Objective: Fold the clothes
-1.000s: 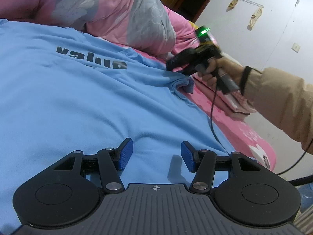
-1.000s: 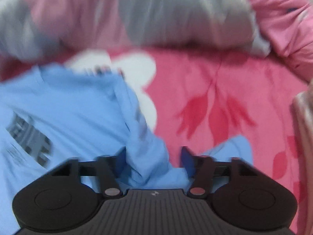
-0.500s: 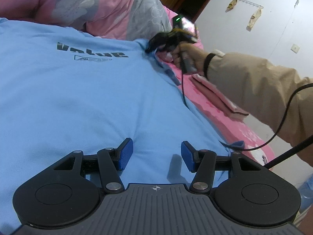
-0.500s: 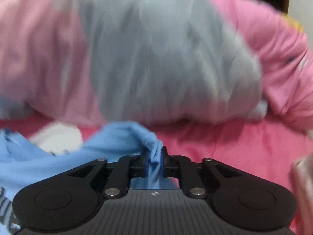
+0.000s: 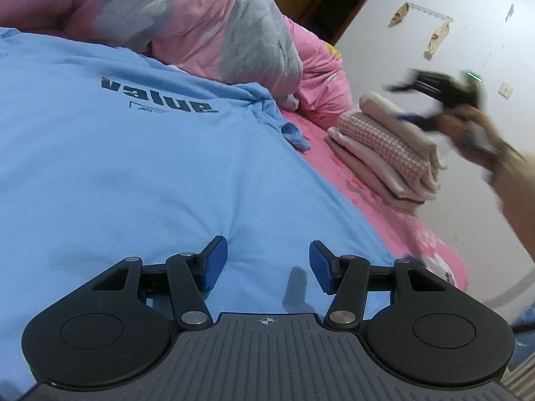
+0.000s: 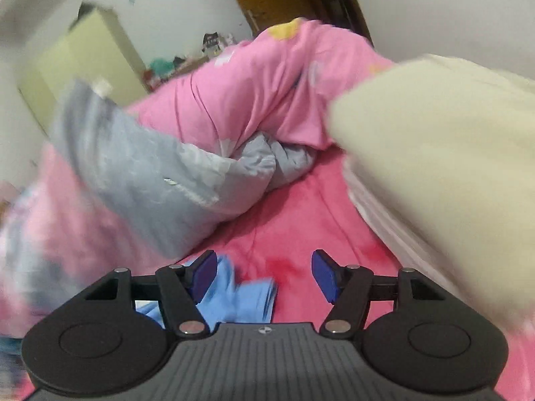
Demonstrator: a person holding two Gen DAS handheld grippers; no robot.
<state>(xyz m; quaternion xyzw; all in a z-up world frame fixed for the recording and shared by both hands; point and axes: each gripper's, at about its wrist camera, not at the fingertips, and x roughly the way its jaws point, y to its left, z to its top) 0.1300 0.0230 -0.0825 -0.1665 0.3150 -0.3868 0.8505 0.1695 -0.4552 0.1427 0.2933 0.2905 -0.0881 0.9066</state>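
Left view only: blue T-shirt (image 5: 140,167) spread flat on your bed (image 5: 378,197), folded stack (image 5: 384,147) near its edge | right view only: cabinet (image 6: 83,67) | left gripper (image 5: 267,264) jaws wide apart over shirt, empty | right gripper (image 6: 264,274) jaws wide apart, empty, sleeve (image 6: 240,297) below.

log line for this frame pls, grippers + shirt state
left gripper: open, over blue T-shirt | right gripper: open, holds nothing | sleeve: bunched on pink bedsheet | fold: not done
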